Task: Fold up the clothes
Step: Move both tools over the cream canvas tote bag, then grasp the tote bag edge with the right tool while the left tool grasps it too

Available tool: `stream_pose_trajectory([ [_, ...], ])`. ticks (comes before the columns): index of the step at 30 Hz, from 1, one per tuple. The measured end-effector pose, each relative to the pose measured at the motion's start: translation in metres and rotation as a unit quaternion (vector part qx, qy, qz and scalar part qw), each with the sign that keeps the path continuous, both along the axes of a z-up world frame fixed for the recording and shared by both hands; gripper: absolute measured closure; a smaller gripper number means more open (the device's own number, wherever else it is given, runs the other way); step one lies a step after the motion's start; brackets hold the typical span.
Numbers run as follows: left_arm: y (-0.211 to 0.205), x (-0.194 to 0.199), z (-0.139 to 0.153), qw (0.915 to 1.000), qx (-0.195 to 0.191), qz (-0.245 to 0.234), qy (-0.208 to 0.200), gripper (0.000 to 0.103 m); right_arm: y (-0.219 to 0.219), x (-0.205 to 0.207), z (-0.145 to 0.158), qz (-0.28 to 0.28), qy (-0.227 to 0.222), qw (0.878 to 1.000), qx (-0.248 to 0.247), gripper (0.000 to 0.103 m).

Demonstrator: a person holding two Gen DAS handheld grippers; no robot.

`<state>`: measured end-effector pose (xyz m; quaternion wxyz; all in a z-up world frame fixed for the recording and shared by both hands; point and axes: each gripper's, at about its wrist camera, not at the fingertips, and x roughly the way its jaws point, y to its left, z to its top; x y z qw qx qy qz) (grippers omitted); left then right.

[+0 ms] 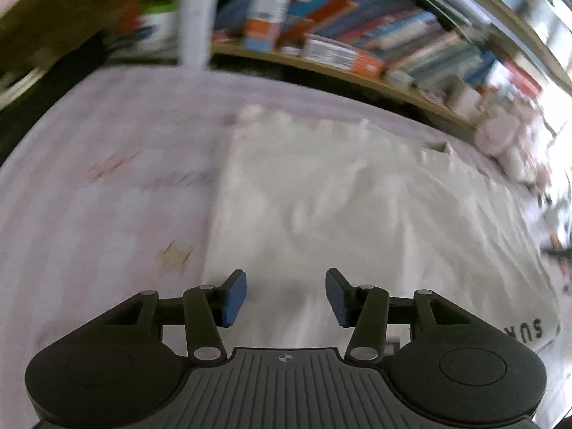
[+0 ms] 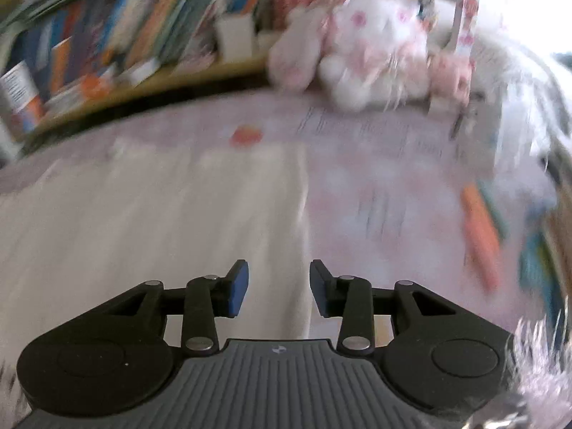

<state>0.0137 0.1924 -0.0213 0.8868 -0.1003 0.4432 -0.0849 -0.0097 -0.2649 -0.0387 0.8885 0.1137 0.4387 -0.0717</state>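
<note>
The white garment lies spread flat on the pale pink bed, its wrinkles running towards you, and dark letters show at one corner in the left view (only a few of them, cut off by the frame). In the right view the same white cloth fills the left half of the picture, with its straight side edge running down towards your fingers.

Your left gripper hangs over the near edge of the garment, its blue-padded fingers standing partly apart with nothing between them. Your right gripper sits right above that side edge, fingers a little closer together, and they too hold nothing; whether the pads touch the cloth is hard to tell through the blur.

Beyond the bed, a long shelf of books runs along the far side. A fluffy white-and-pink plush toy rests at the bed's far edge, clear in the right view. An orange item lies off to the right, too smeared to name.
</note>
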Motion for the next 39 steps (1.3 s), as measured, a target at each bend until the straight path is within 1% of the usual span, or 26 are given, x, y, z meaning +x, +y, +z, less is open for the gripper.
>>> stream_pose_trajectory([
  [2, 0.007, -0.021, 0.001, 0.9991, -0.013, 0.039, 0.007, 0.054, 0.0, -0.031, -0.004, -0.002, 0.01, 1.0, 0.026, 0.066],
  [4, 0.016, -0.037, 0.0, 0.9958, -0.041, 0.081, 0.014, 0.054, -0.003, -0.056, -0.007, -0.014, 0.018, 0.998, 0.055, 0.066],
  [5, 0.021, -0.044, -0.002, 0.9926, -0.062, 0.103, 0.017, 0.054, -0.007, -0.066, -0.008, -0.022, 0.022, 0.997, 0.07, 0.066],
  [7, 0.031, -0.054, -0.008, 0.982, -0.112, 0.15, 0.025, 0.055, -0.014, -0.083, -0.01, -0.041, 0.026, 0.992, 0.114, 0.066],
  [9, 0.042, -0.065, -0.013, 0.9666, -0.162, 0.195, 0.033, 0.055, -0.025, -0.091, -0.011, -0.056, 0.027, 0.984, 0.165, 0.066],
  [11, 0.05, -0.07, -0.022, 0.9474, -0.215, 0.234, 0.039, 0.055, -0.037, -0.096, -0.014, -0.078, 0.034, 0.972, 0.22, 0.067],
  [13, 0.058, -0.074, -0.031, 0.926, -0.263, 0.267, 0.043, 0.055, -0.048, -0.098, -0.02, -0.104, 0.042, 0.954, 0.277, 0.067],
  [14, 0.06, -0.074, -0.034, 0.9171, -0.281, 0.28, 0.043, 0.055, -0.053, -0.099, -0.024, -0.117, 0.047, 0.944, 0.307, 0.067],
  [16, 0.064, -0.073, -0.042, 0.8994, -0.308, 0.307, 0.047, 0.059, -0.059, -0.1, -0.031, -0.139, 0.053, 0.923, 0.355, 0.067],
  [17, 0.065, -0.072, -0.045, 0.892, -0.318, 0.318, 0.047, 0.06, -0.06, -0.099, -0.035, -0.148, 0.056, 0.915, 0.372, 0.067],
  [18, 0.067, -0.071, -0.047, 0.8843, -0.331, 0.327, 0.045, 0.06, -0.061, -0.097, -0.038, -0.158, 0.057, 0.909, 0.382, 0.067],
  [20, 0.07, -0.068, -0.051, 0.8722, -0.346, 0.343, 0.04, 0.062, -0.062, -0.094, -0.043, -0.181, 0.052, 0.899, 0.395, 0.069],
  [21, 0.071, -0.066, -0.052, 0.8678, -0.349, 0.351, 0.038, 0.068, -0.062, -0.093, -0.045, -0.192, 0.046, 0.895, 0.4, 0.069],
  [22, 0.071, -0.065, -0.054, 0.8642, -0.349, 0.361, 0.038, 0.075, -0.062, -0.092, -0.046, -0.202, 0.038, 0.891, 0.405, 0.075],
  [23, 0.071, -0.064, -0.054, 0.8626, -0.345, 0.368, 0.041, 0.089, -0.061, -0.09, -0.047, -0.21, 0.036, 0.889, 0.406, 0.082],
  [24, 0.069, -0.061, -0.053, 0.8625, -0.34, 0.372, 0.044, 0.093, -0.059, -0.088, -0.047, -0.21, 0.034, 0.889, 0.405, 0.096],
  [25, 0.067, -0.06, -0.046, 0.8688, -0.328, 0.369, 0.037, 0.094, -0.058, -0.087, -0.042, -0.203, 0.025, 0.894, 0.399, 0.096],
  [26, 0.063, -0.06, -0.032, 0.8832, -0.308, 0.353, 0.017, 0.094, -0.056, -0.087, -0.03, -0.187, 0.0, 0.905, 0.383, 0.096],
  [27, 0.06, -0.061, -0.019, 0.8947, -0.295, 0.336, 0.0, 0.094, -0.055, -0.089, -0.014, -0.165, -0.032, 0.916, 0.363, 0.097],
  [29, 0.055, -0.064, 0.0, 0.9086, -0.282, 0.307, -0.019, 0.094, -0.049, -0.093, 0.015, -0.125, -0.074, 0.938, 0.315, 0.097],
  [30, 0.056, -0.065, 0.0, 0.9105, -0.28, 0.304, -0.015, 0.094, -0.048, -0.094, 0.024, -0.115, -0.08, 0.945, 0.296, 0.097],
  [32, 0.064, -0.064, -0.018, 0.9058, -0.281, 0.317, 0.016, 0.094, -0.049, -0.093, 0.019, -0.116, -0.055, 0.952, 0.277, 0.097],
  [34, 0.068, -0.067, -0.043, 0.8957, -0.293, 0.331, 0.051, 0.094, -0.051, -0.088, 0.0, -0.125, -0.014, 0.955, 0.269, 0.097],
  [36, 0.067, -0.075, -0.052, 0.8866, -0.312, 0.339, 0.044, 0.093, -0.05, -0.086, -0.014, -0.13, 0.01, 0.957, 0.26, 0.097],
  [38, 0.067, -0.079, -0.054, 0.8838, -0.319, 0.34, 0.04, 0.09, -0.047, -0.084, -0.015, -0.122, 0.015, 0.961, 0.248, 0.096],
  [39, 0.068, -0.08, -0.055, 0.8833, -0.321, 0.339, 0.039, 0.088, -0.045, -0.083, -0.014, -0.117, 0.015, 0.963, 0.242, 0.093],
])
